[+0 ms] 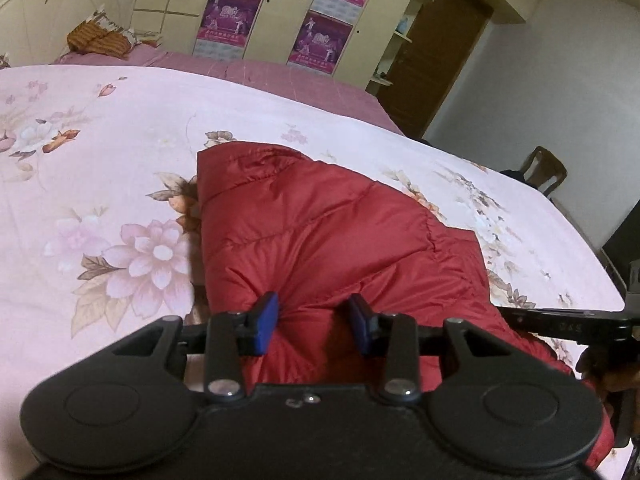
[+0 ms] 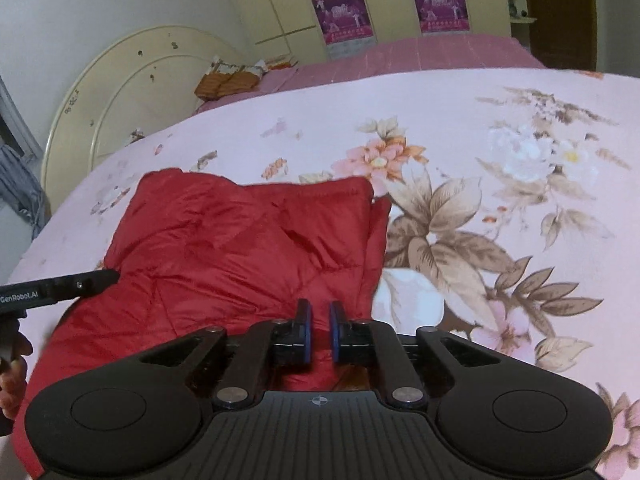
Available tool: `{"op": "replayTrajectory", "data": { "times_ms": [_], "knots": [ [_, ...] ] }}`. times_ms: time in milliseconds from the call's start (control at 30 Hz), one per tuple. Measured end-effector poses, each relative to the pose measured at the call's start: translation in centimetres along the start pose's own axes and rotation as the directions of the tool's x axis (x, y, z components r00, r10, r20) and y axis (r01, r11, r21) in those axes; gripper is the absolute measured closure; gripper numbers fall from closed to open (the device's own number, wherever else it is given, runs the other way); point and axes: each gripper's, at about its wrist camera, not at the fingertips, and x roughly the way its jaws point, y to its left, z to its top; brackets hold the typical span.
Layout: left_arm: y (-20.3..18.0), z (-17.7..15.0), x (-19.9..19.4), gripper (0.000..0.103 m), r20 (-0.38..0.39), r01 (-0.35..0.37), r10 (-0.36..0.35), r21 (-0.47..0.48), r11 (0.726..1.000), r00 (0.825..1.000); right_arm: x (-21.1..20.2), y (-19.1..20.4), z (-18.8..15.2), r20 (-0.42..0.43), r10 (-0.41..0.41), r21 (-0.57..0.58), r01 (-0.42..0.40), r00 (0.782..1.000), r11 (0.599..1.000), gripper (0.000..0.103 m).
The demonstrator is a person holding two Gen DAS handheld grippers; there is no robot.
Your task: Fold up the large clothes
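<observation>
**Two grippers at the near edge of a red padded jacket on a floral bedspread**

Left wrist view: the left gripper [image 1: 314, 322] reaches onto the near part of the red jacket [image 1: 320, 224], which lies partly folded on a pink floral bedspread [image 1: 100, 160]. Its blue pads stand moderately apart, and a puckered mound of red fabric rises between them — the pads appear to press its sides, gathering the cloth into radiating creases. The far edge of the jacket forms a rounded fold toward the middle of the bed. At the right margin, part of the right gripper's black body [image 1: 568, 320] crosses over the jacket's edge.

Right wrist view: the right gripper [image 2: 319, 330] has its jaws drawn narrow, only a slim gap between the blue pads, with a thin ridge of the jacket's red fabric [image 2: 224, 240] in that gap. Whether the pads truly pinch it cannot be told. The jacket's right edge lies just beside the gripper, with bare bedspread [image 2: 520, 200] beyond. The left gripper's black body [image 2: 60, 288] enters from the left, resting over the jacket.

Background — a cream headboard [image 2: 120, 92], a striped orange bundle [image 2: 228, 82] on a pink sheet, and wardrobe doors bearing purple posters [image 1: 228, 16].
</observation>
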Motion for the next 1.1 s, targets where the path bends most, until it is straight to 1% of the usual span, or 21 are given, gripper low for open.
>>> {"op": "replayTrajectory", "data": {
  "times_ms": [100, 167, 267, 333, 400, 500, 567, 633, 700, 767, 800, 900, 967, 1067, 1100],
  "knots": [
    [-0.7, 0.3, -0.9, 0.066, -0.005, -0.02, 0.02, 0.01, 1.0, 1.0, -0.1, -0.2, 0.1, -0.005, 0.0, 0.01, 0.0, 1.0, 1.0, 0.094],
    [-1.6, 0.2, -3.0, 0.066, 0.024, -0.005, 0.005, 0.025, 1.0, 1.0, -1.8, 0.2, 0.6, 0.018, -0.001, 0.009, 0.001, 1.0, 1.0, 0.094],
    [-2.9, -0.9, -5.7, 0.066, 0.046, 0.026, -0.028, 0.036, 0.999, 0.999, -5.6, 1.0, 0.6, 0.064, 0.047, -0.013, -0.046, 0.997, 0.999, 0.094],
    [-4.1, -2.3, -7.5, 0.066, 0.043, 0.033, -0.036, 0.062, 0.998, 0.998, -7.7, 1.8, 0.0, 0.075, 0.085, -0.038, -0.083, 0.993, 0.996, 0.094],
    [-4.8, -3.7, -8.5, 0.066, 0.035, 0.043, -0.045, 0.057, 0.997, 0.998, -9.0, 2.8, -1.1, 0.066, 0.117, -0.069, -0.113, 0.991, 0.991, 0.094],
    [-5.5, -5.8, -8.4, 0.065, 0.006, 0.018, -0.019, 0.055, 0.998, 1.0, -8.7, 3.9, -2.7, 0.022, 0.124, -0.117, -0.121, 0.992, 0.986, 0.094],
    [-5.6, -6.7, -7.9, 0.063, 0.0, -0.01, 0.01, 0.067, 0.998, 1.0, -7.1, 4.1, -3.9, -0.022, 0.085, -0.151, -0.087, 0.996, 0.985, 0.094],
    [-5.7, -7.2, -7.1, 0.063, -0.002, -0.028, 0.028, 0.084, 0.996, 1.0, -5.3, 3.6, -4.6, -0.057, 0.057, -0.134, -0.064, 0.997, 0.989, 0.094],
    [-6.0, -7.4, -6.7, 0.064, -0.003, -0.056, 0.057, 0.106, 0.993, 0.998, -4.6, 3.2, -4.9, -0.064, 0.057, -0.117, -0.065, 0.996, 0.991, 0.094],
    [-6.5, -7.3, -7.4, 0.066, -0.007, -0.076, 0.078, 0.109, 0.991, 0.997, -5.2, 3.3, -4.7, -0.057, 0.055, -0.105, -0.061, 0.997, 0.993, 0.094],
    [-6.7, -7.3, -8.1, 0.066, -0.002, -0.077, 0.078, 0.102, 0.992, 0.997, -6.2, 3.5, -4.6, -0.043, 0.061, -0.107, -0.066, 0.997, 0.992, 0.094],
    [-7.7, -8.3, -11.0, 0.066, 0.03, -0.062, 0.059, 0.091, 0.994, 0.998, -10.0, 4.3, -4.9, 0.015, 0.117, -0.148, -0.114, 0.993, 0.982, 0.094],
    [-8.3, -9.4, -11.9, 0.066, 0.028, -0.072, 0.07, 0.099, 0.992, 0.997, -12.1, 5.0, -5.6, 0.032, 0.167, -0.162, -0.159, 0.986, 0.974, 0.094],
    [-8.5, -10.5, -11.7, 0.066, 0.021, -0.095, 0.093, 0.08, 0.992, 0.995, -13.1, 6.0, -7.2, 0.012, 0.209, -0.194, -0.202, 0.978, 0.96, 0.094],
    [-8.7, -10.7, -11.6, 0.066, 0.024, -0.106, 0.105, 0.074, 0.992, 0.994, -12.9, 6.3, -7.8, -0.001, 0.208, -0.208, -0.203, 0.978, 0.957, 0.094]
  ]
}}
